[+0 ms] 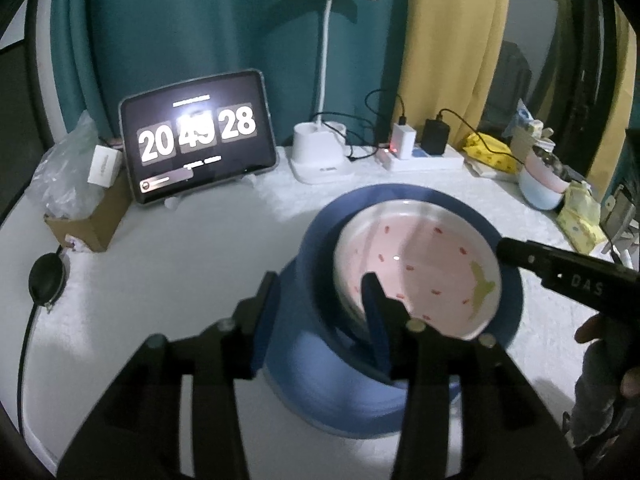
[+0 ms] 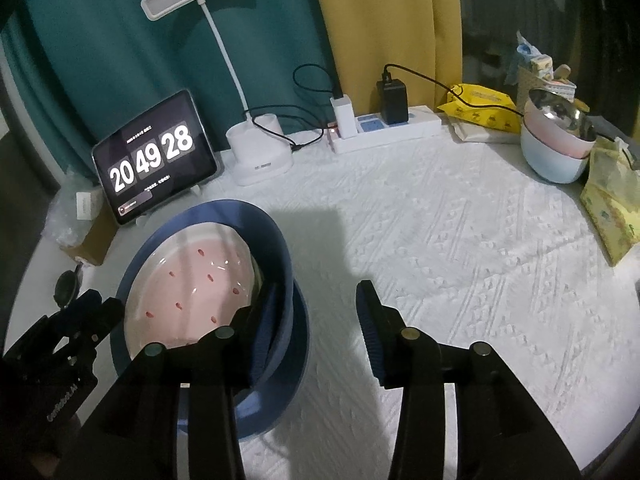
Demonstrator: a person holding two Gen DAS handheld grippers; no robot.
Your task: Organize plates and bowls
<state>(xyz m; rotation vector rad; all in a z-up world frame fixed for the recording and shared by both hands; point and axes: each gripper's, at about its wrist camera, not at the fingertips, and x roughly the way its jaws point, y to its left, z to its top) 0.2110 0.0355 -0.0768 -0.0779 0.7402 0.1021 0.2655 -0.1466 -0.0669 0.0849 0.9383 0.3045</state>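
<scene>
Resting in a round blue bowl, glossy pink speckled plate; both tongs released.

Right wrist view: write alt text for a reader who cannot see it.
A pink speckled plate sits inside a blue bowl on a white textured cloth, with the right tool open, one finger beside the bowl's rim. Behind stand a tablet clock, a white desk lamp and stacked bowls at far right.

Plate in bowl, tablet behind
</scene>
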